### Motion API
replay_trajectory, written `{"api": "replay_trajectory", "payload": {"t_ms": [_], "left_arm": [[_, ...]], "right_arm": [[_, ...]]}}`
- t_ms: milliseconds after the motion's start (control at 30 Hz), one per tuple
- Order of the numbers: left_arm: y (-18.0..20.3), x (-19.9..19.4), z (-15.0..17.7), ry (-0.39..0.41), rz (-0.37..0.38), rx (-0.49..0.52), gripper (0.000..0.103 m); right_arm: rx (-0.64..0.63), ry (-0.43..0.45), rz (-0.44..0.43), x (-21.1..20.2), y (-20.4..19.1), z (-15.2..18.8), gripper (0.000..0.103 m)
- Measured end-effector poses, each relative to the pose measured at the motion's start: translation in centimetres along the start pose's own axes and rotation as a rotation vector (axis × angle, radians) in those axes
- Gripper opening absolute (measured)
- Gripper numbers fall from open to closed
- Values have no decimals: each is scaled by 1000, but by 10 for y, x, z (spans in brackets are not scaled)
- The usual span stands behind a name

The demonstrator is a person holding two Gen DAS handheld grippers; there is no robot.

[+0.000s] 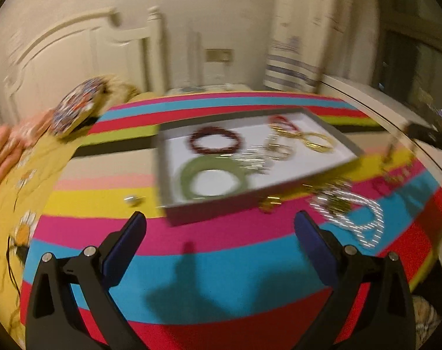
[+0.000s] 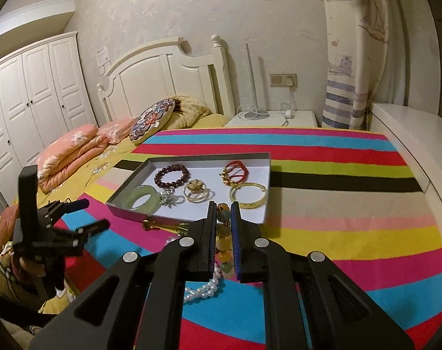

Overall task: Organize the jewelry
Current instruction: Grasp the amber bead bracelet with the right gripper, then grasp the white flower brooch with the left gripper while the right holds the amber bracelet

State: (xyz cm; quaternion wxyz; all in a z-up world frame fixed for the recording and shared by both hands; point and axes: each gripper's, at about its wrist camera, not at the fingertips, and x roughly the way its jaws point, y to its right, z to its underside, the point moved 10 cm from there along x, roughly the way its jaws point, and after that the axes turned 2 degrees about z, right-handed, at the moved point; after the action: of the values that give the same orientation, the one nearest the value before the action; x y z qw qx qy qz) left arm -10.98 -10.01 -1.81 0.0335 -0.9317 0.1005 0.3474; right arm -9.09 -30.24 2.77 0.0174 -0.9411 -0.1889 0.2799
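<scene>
The right claw (image 2: pixel 223 214) gripped a bead strand (image 2: pixel 224 250) hanging lengthwise between its pads just short of the tray's (image 2: pixel 191 157) near rim (the nearer hand), while the left claw (image 1: pixel 220 224) gaped empty, farther off.

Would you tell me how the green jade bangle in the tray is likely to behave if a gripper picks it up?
The green jade bangle looks like a thick, rigid ring, so it should keep its shape. Its glossy surface suggests it may slip between pads. It is probably brittle if dropped, and lying flat in the tray, unlikely to roll.
</scene>
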Motion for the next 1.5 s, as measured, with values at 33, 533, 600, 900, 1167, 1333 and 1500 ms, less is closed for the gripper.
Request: {"api": "replay_trajectory", "payload": {"t_ms": [33, 533, 600, 900, 1167, 1333, 1500], "left_arm": [[10, 1, -2, -2, 14, 22, 100], [147, 46, -33, -83, 310, 373, 70], [158, 56, -32, -116, 335, 396, 70], [166, 82, -30, -208, 403, 388, 71], [182, 76, -17, -226, 463, 406, 71], [175, 94, -16, -259, 443, 391, 72], [172, 100, -3, -351, 494, 340, 75]], "right_arm": [[6, 1, -1, -1, 3, 1, 11], [63, 13, -28, -10, 21, 11, 11], [71, 13, -28, -10, 24, 12, 11], [104, 15, -29, -11, 37, 16, 11], [114, 17, -35, -12, 39, 18, 11], [110, 16, -40, -12, 37, 18, 11], [114, 13, -44, -11, 37, 20, 11]]}}
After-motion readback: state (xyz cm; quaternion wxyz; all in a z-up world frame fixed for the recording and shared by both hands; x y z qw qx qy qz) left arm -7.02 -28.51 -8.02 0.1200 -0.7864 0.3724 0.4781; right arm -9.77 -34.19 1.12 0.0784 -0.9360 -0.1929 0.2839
